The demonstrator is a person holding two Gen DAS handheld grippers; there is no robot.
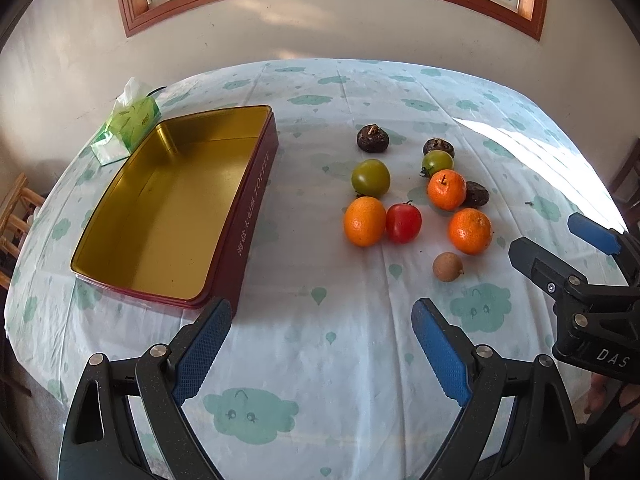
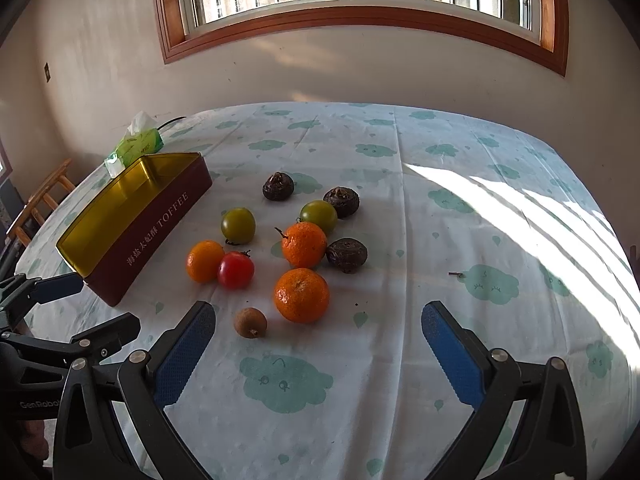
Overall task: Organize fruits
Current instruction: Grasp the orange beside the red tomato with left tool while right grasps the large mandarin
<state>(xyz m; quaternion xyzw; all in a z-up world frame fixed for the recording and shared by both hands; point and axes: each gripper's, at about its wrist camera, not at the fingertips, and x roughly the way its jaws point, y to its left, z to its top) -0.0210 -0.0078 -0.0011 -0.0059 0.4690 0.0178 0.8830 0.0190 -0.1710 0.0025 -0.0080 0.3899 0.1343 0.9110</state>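
Note:
An empty maroon toffee tin (image 1: 256, 200) with a gold inside lies open at the table's left; it also shows in the right wrist view (image 2: 160, 220). To its right lie loose fruits: three oranges (image 1: 470, 231) (image 2: 301, 295), a red tomato (image 1: 403, 223) (image 2: 235, 270), two green tomatoes (image 1: 370, 178) (image 2: 238, 224), three dark water chestnuts (image 1: 373, 138) (image 2: 346, 255) and a small brown longan (image 1: 447, 266) (image 2: 250, 322). My left gripper (image 1: 321, 344) is open and empty, near the tin's front corner. My right gripper (image 2: 319, 352) is open and empty, just short of the longan and nearest orange.
A green tissue pack (image 1: 128, 124) lies behind the tin. The table wears a white cloth with green clouds (image 2: 286, 384). A wooden chair (image 2: 44, 196) stands off the table's left edge. A wall with a window is behind. Sunlight falls on the table's right side.

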